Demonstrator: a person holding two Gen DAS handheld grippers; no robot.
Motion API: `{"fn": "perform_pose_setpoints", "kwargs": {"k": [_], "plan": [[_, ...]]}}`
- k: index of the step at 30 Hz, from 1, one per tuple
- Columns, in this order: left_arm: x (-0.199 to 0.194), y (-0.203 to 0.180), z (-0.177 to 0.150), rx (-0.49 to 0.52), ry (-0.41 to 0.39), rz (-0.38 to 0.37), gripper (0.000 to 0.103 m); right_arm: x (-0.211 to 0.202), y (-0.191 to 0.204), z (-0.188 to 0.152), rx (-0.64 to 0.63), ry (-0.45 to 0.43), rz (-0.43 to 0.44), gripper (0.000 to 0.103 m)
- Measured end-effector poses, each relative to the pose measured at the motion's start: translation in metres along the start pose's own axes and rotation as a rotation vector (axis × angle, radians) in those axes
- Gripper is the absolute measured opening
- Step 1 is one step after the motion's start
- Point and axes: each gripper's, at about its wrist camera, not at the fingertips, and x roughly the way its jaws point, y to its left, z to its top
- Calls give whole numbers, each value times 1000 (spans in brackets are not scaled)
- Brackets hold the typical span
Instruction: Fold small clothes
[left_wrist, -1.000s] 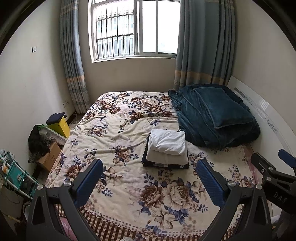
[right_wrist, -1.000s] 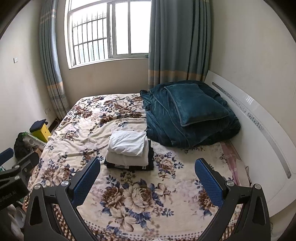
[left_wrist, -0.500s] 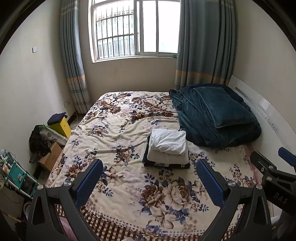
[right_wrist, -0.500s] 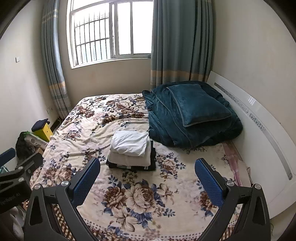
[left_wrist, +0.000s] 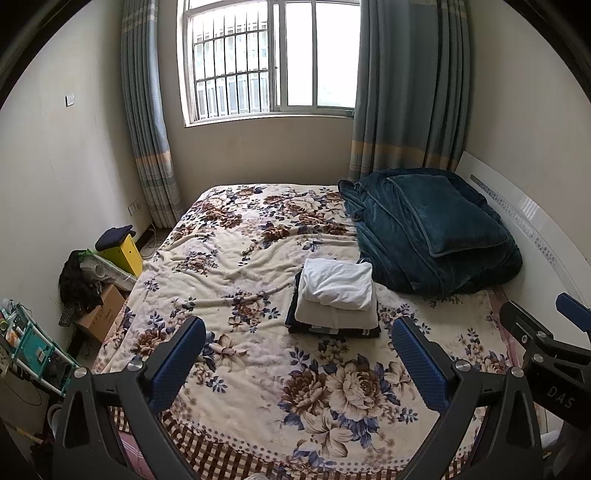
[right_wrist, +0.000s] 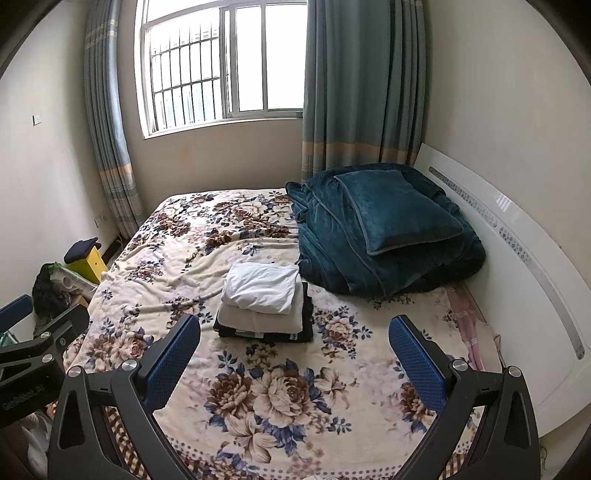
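A stack of folded clothes (left_wrist: 334, 295) lies on the floral bed cover (left_wrist: 229, 258): a white piece on top, a cream one under it, a dark one at the bottom. It also shows in the right wrist view (right_wrist: 264, 299). My left gripper (left_wrist: 299, 354) is open and empty, held above the bed's near end, well short of the stack. My right gripper (right_wrist: 293, 350) is open and empty too, beside the left one. Each gripper shows at the edge of the other's view.
A dark teal blanket with a pillow (left_wrist: 432, 229) is heaped at the bed's right, against the white headboard (right_wrist: 517, 266). Left of the bed on the floor are a yellow box (left_wrist: 123, 249), a cardboard box (left_wrist: 101, 314) and a teal rack (left_wrist: 33, 350).
Both grippers have pulled back and risen slightly from the bed; the stack looks a little farther away. The clothes have not moved.
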Motion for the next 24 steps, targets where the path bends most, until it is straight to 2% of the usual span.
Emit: {"fn": "perform_pose_setpoints", "kwargs": {"k": [24], "plan": [[1,5,7,-4,-4,6,103,3,1,9,-7,-2,0,103]]}}
